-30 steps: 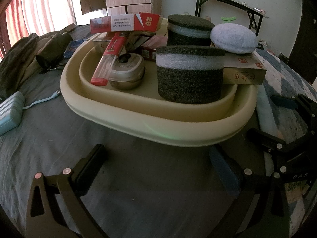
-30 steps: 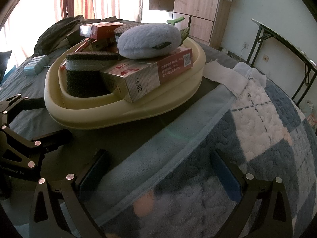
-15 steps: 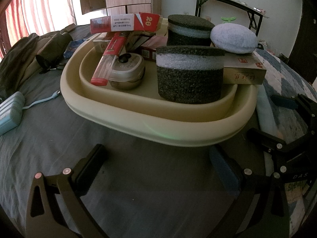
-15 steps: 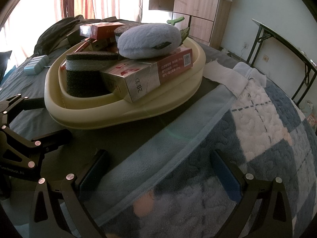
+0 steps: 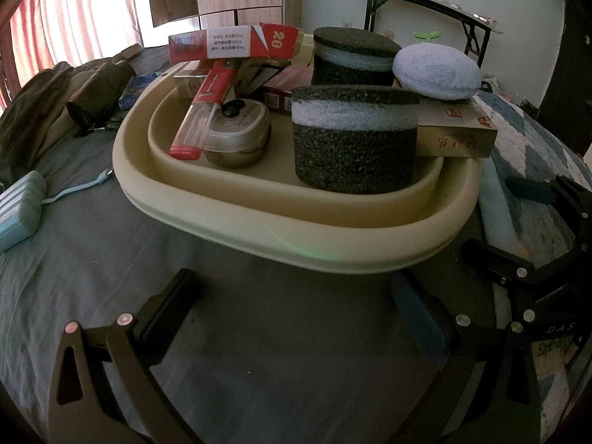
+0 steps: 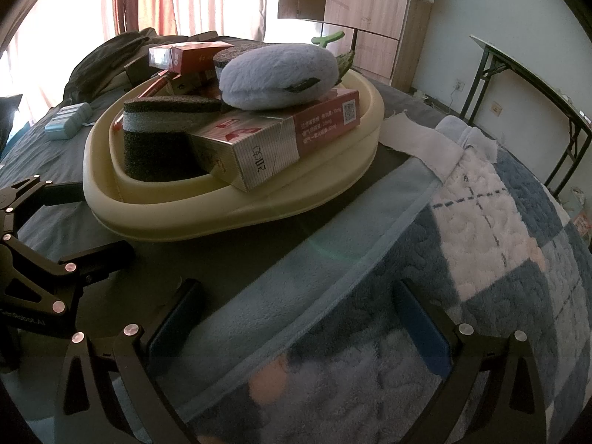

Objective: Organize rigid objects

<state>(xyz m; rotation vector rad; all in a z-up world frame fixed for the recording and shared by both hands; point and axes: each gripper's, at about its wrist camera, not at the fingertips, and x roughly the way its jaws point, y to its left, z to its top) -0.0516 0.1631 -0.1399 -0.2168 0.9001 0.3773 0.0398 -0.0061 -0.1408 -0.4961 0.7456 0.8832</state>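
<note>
So both tongs were sitting low on the bed, spread wide with nothing in them: the left tongs (image 5: 292,314) over the grey sheet (image 5: 111,259), the right tongs (image 6: 296,318) over the checked blanket (image 6: 499,240). Everything that mattered was piled in the cream tray (image 5: 333,248) at 12 o'clock from the left camera.

The near foam puck (image 5: 353,137) stood upright at the front rim, a second foam puck (image 5: 351,57) behind it. At about 10 o'clock a clear tube with red caps (image 5: 201,114) leaned across a metal tin (image 5: 238,135), with a red carton (image 5: 236,42) perched on top of the pile. At 2 o'clock a gold box (image 5: 457,133) hung over the tray edge with a fuzzy blue pad (image 5: 436,72) resting on it.

My take: start with the near puck, since nothing's stacked on it. Come in level, fingers either side of its round wall, squeeze gently because the foam probably gives. I'd leave the gold box alone until the pad's off, or that overhang could tip.
</note>
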